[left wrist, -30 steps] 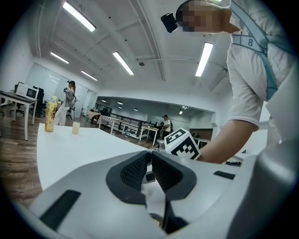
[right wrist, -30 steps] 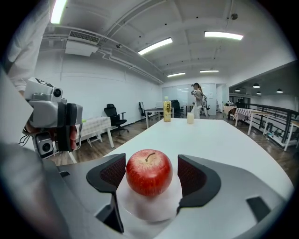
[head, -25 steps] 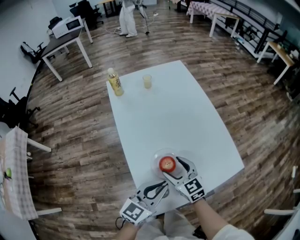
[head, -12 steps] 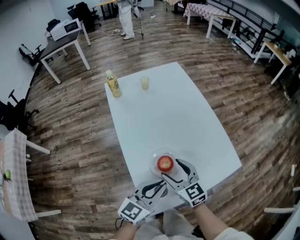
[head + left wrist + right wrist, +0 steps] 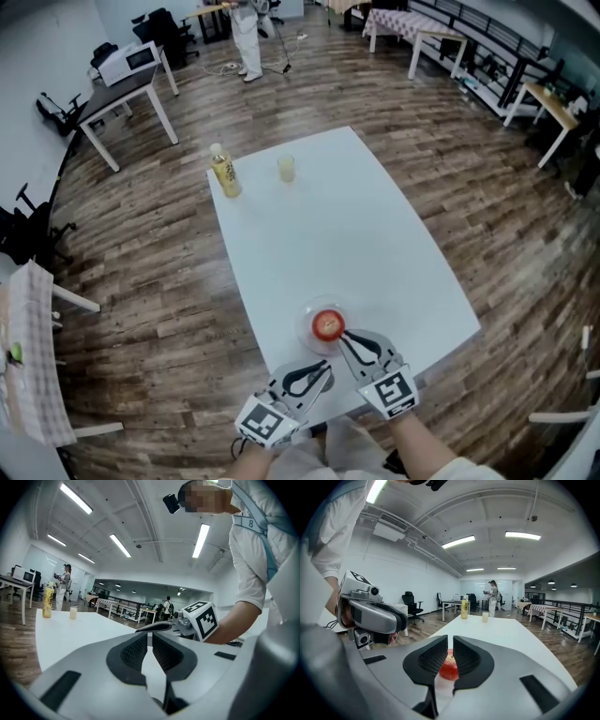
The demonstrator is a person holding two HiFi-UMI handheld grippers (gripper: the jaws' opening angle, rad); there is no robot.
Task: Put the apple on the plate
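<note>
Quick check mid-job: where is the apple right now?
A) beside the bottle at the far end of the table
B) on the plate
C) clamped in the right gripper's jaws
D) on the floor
B: the apple sits on the plate, just ahead of the right gripper, whose jaws are closing with nothing between them.

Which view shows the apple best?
Head view: the apple sits whole and unblocked on the plate, seen from above. Right gripper view shows only a red sliver beyond the right gripper, whose jaws are closing with nothing between them. Left gripper view does not show it.
</note>
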